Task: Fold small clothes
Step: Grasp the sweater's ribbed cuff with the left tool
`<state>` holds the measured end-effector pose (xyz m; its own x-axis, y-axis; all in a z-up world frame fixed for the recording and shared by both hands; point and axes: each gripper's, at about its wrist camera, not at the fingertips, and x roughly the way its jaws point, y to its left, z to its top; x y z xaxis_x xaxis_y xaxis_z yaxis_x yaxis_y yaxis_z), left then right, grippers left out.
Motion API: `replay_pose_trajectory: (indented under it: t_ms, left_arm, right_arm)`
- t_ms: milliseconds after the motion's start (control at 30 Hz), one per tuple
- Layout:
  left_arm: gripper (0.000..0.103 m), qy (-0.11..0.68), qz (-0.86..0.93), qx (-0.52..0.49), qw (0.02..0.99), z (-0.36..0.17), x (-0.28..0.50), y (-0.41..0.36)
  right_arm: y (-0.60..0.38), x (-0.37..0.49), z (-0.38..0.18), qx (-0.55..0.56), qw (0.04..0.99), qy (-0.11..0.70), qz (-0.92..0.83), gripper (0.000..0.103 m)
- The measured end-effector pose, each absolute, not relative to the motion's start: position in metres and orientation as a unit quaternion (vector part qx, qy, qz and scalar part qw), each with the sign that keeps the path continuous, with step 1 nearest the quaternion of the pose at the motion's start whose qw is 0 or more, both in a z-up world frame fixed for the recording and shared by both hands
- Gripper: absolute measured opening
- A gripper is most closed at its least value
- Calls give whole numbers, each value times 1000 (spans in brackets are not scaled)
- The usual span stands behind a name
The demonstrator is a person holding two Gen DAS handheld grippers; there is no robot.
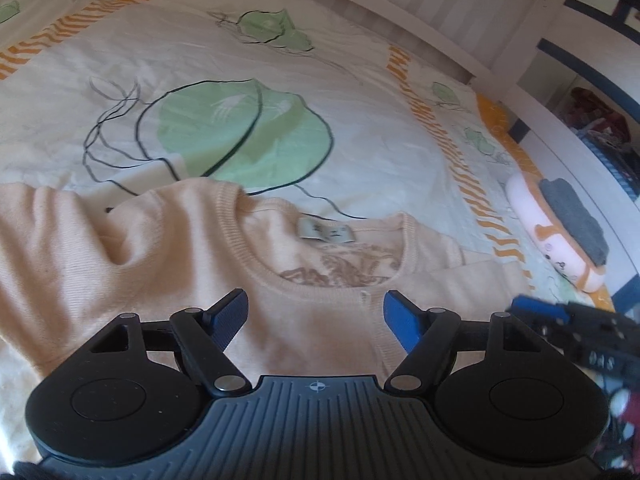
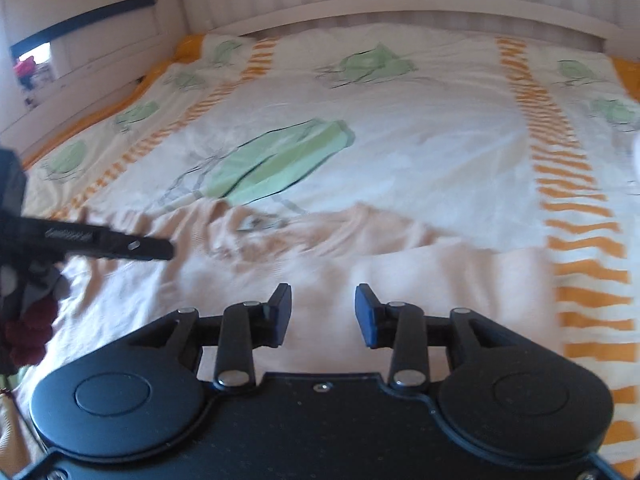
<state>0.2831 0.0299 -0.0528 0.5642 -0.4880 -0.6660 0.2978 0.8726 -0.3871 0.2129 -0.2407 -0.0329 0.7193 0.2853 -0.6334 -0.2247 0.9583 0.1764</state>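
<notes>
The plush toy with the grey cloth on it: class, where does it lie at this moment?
In the left wrist view the plush toy lies at the bed's right edge, beyond the orange stripes of the bedspread, to the right of the peach sweater.

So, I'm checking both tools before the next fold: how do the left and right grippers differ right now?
The left gripper has its jaws spread wider than the right gripper. The left one hangs over the neckline and label of the peach sweater; the right one hangs over a plain stretch of the sweater, nearer the orange-striped band of the bedspread. Both are open with nothing pinched.
</notes>
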Motion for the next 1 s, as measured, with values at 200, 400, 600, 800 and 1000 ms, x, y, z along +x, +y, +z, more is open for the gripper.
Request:
replay_pose_trajectory:
  t_ms: [200,400,600,800,1000]
  left_arm:
    - [73,430,-239,-86,867,-65,279,0]
    - [73,450,-260,-67,851,-78,278,-29]
    - [60,455,-293,-49,839,-79,286,-61]
    - [9,461,-277,-85,839,-87,288,-64]
    - [8,403,-241,-78,880,-47,282,-39]
  right_arm:
    - [-275,221,-39,60,940,330,68,52]
    - [-280,233,-39,66,943,319,73,53]
    - [-287,235,-43,86,938,326,74,53]
    - [-306,234,-37,119,941,312,51,56]
    - [-322,236,-40,153,937,312,29,56]
